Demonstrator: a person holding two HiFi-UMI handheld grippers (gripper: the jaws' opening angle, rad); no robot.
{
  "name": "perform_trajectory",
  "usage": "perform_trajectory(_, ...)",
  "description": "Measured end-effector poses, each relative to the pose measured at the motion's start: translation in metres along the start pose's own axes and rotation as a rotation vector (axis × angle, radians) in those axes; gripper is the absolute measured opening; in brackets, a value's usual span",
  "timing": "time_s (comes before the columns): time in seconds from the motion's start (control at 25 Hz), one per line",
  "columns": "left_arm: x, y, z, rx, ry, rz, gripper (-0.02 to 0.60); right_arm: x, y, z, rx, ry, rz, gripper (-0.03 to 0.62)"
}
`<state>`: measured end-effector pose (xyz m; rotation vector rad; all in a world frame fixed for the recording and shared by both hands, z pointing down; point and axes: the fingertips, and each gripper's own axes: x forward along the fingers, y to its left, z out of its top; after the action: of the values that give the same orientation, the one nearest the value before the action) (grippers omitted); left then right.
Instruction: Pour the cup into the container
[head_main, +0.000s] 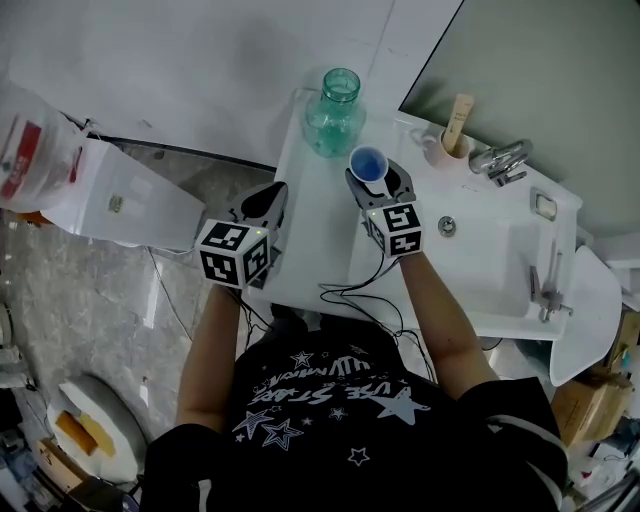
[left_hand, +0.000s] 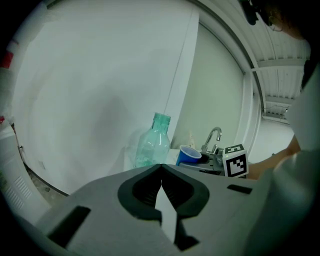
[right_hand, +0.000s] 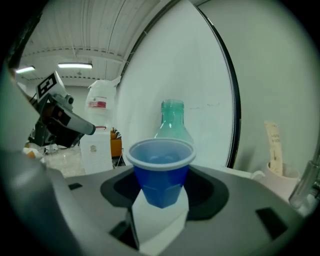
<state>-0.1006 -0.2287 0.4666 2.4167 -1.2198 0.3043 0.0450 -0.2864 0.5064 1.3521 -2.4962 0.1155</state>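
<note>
Closest up is the person's black star-print shirt (head_main: 330, 400), with both forearms reaching out over a white counter (head_main: 310, 250). Right gripper (head_main: 378, 180) has its fingers clamped on a blue cup (head_main: 368, 162). In the right gripper view the jaws hug the cup's lower sides, and it sits upright with the rim level. Can't really tell what's inside, and can't tell if the base touches the counter either.

Just past the cup, toward the far end of the counter, stands a green bottle (head_main: 335, 110). It's upright with an open neck, and the cup is near it but not touching.

Left gripper (head_main: 268, 205) is over the counter's left edge, a bit nearer than the cup and left of it. Its jaws are pressed together with nothing between them, which is pretty clear in the left gripper view, where the tips meet in a line.

Off to the right there's a sink (head_main: 480, 260) with a tap (head_main: 500, 160) at the far side. A mug (head_main: 440, 145) with a wooden stick in it sits beside the tap. Some cables (head_main: 350, 290) lie on the near part of the counter, by the right wrist.
</note>
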Motion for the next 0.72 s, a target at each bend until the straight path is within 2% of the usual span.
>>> perform_trajectory(0.72, 0.011, 0.011, -0.045, -0.039, 0.104, 0.004, 0.012, 0.028, 0.013, -0.055, 0.027, 0.084, 0.043, 0.256)
